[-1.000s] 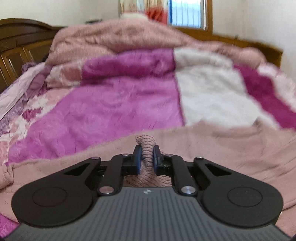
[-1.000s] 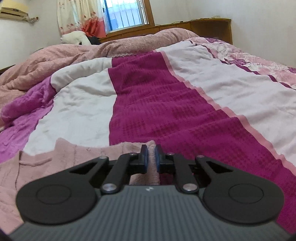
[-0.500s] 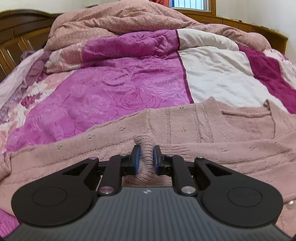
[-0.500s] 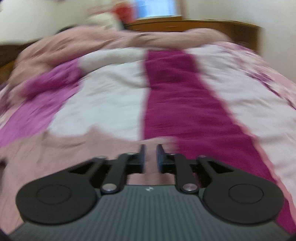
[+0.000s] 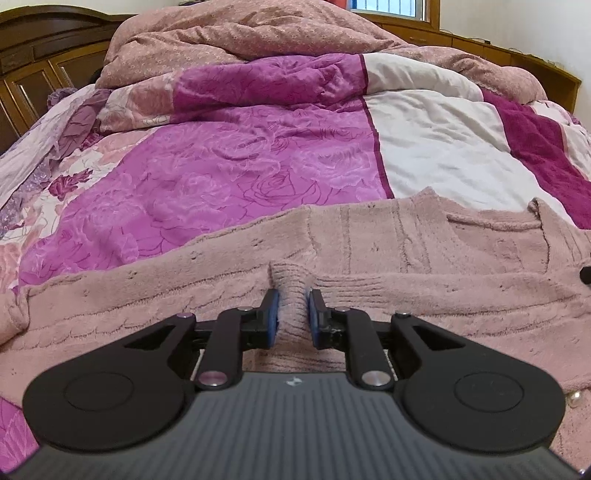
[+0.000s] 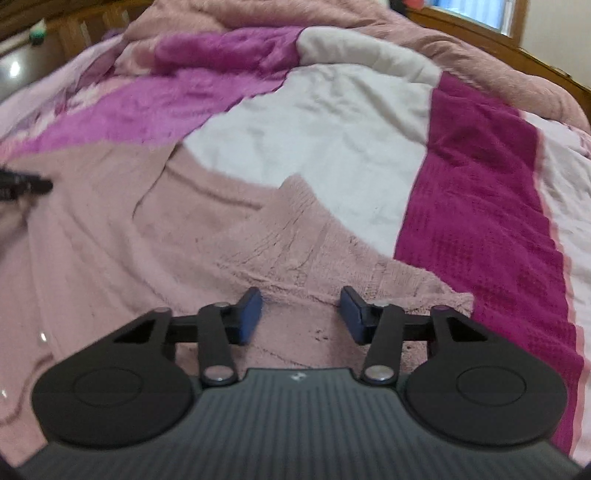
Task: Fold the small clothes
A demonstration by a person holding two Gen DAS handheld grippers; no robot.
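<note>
A pale pink knitted cardigan (image 5: 406, 254) lies spread across the bed. My left gripper (image 5: 290, 301) is shut on a bunched fold of its knit, low over the garment. In the right wrist view the same cardigan (image 6: 122, 236) fills the lower left, with a folded flap (image 6: 295, 221) ahead of the fingers. My right gripper (image 6: 301, 308) is open just above the cardigan's edge and holds nothing. The tip of the left gripper (image 6: 26, 182) shows at the left edge of that view.
The bed carries a quilt in magenta (image 5: 221, 166), white (image 6: 332, 122) and dark pink (image 6: 491, 206) panels. A heaped pink duvet (image 5: 240, 33) lies at the far end. A wooden headboard (image 5: 33, 62) stands at the left, a window (image 5: 388, 5) behind.
My right gripper has opened, let go of the cardigan's edge and swung left. My left gripper stays shut on the fold and has come lower, with the cardigan laid flatter.
</note>
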